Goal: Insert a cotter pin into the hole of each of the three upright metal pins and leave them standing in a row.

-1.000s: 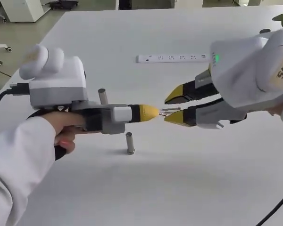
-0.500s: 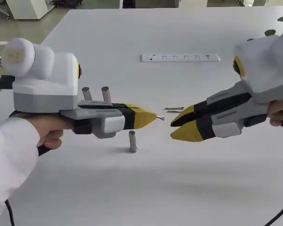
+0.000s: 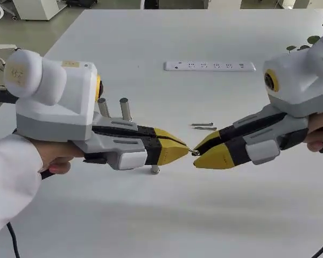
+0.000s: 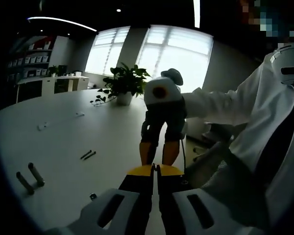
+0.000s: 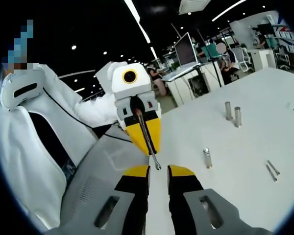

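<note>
Grippers meeting tip to tip above a white table [image 3: 151,220], head view. The left gripper [image 3: 184,148] reaches in from the left with its yellow jaws pressed together on a cotter pin [image 3: 194,152], whose free end juts out toward the right gripper [image 3: 196,157]. In the right gripper view the cotter pin [image 5: 148,139] runs as a thin rod from the left gripper's closed tips down to the gap between the right gripper's own jaws. Those jaws stand narrowly apart, with the end of the cotter pin at the mouth of the gap; whether they touch it cannot be told.

Two metal pins [image 3: 103,107] [image 3: 125,108] stand upright side by side on the table just behind the left gripper. A third metal pin [image 5: 207,158] stands apart from them, nearer the person; in the head view its foot shows below the left gripper. Two spare cotter pins [image 3: 203,126] lie flat and close together on the table beyond the gripper tips. A white power strip [image 3: 210,66] lies farther back. A potted plant [image 4: 125,85] stands at the table's far end in the left gripper view.
</note>
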Demonstrator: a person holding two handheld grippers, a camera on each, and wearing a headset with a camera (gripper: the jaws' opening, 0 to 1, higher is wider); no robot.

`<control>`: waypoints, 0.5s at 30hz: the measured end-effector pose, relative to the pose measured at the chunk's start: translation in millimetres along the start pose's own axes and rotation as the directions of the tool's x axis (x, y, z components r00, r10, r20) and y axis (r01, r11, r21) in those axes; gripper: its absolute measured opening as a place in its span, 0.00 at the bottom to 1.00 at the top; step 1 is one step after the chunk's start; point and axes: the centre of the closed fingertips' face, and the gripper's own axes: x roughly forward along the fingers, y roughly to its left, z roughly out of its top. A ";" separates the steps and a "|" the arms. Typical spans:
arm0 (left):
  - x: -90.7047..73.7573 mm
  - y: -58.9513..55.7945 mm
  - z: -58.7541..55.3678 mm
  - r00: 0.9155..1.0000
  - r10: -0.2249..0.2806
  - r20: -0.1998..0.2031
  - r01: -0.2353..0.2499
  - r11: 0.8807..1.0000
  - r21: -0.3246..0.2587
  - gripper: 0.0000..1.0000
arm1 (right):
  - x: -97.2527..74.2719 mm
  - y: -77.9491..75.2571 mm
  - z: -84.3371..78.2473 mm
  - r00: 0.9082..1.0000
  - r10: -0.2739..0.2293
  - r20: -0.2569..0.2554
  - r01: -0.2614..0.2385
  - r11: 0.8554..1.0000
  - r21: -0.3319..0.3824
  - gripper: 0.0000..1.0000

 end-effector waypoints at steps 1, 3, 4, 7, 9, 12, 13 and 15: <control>-0.1 -1.4 -0.4 1.000 -0.008 -0.002 0.008 1.000 0.009 0.00 | -1.4 0.6 -1.9 1.000 0.006 -0.009 -0.006 1.000 -0.004 0.08; -0.2 -2.8 -1.1 1.000 -0.017 -0.006 0.017 1.000 0.012 0.00 | 1.0 5.6 -3.7 0.999 0.031 -0.024 -0.031 1.000 -0.006 0.07; -0.1 -5.1 -2.2 1.000 -0.028 -0.012 0.028 0.999 0.014 0.00 | 2.1 6.7 -4.0 0.999 0.035 -0.026 -0.035 0.999 -0.007 0.07; 0.4 -9.1 -5.4 0.999 -0.047 -0.026 0.048 0.998 0.034 0.00 | 7.6 12.7 -5.7 0.998 0.049 -0.037 -0.049 0.999 0.002 0.06; 0.8 -9.8 -7.5 0.998 -0.049 -0.031 0.050 0.998 0.034 0.00 | 10.3 18.1 -8.3 0.997 0.063 -0.047 -0.063 0.998 0.004 0.01; 0.4 -11.9 -7.7 0.998 -0.057 -0.028 0.058 0.998 0.038 0.00 | 13.5 24.3 -10.0 0.996 0.074 -0.047 -0.073 0.997 0.004 0.00; 0.4 -12.1 -7.7 0.998 -0.058 -0.028 0.059 0.998 0.039 0.00 | 14.2 25.6 -10.3 0.996 0.075 -0.047 -0.075 0.997 0.006 0.00; 0.3 -13.6 -8.2 0.998 -0.064 -0.030 0.065 0.997 0.041 0.00 | 14.9 29.1 -11.3 0.995 0.083 -0.050 -0.082 0.997 0.005 0.00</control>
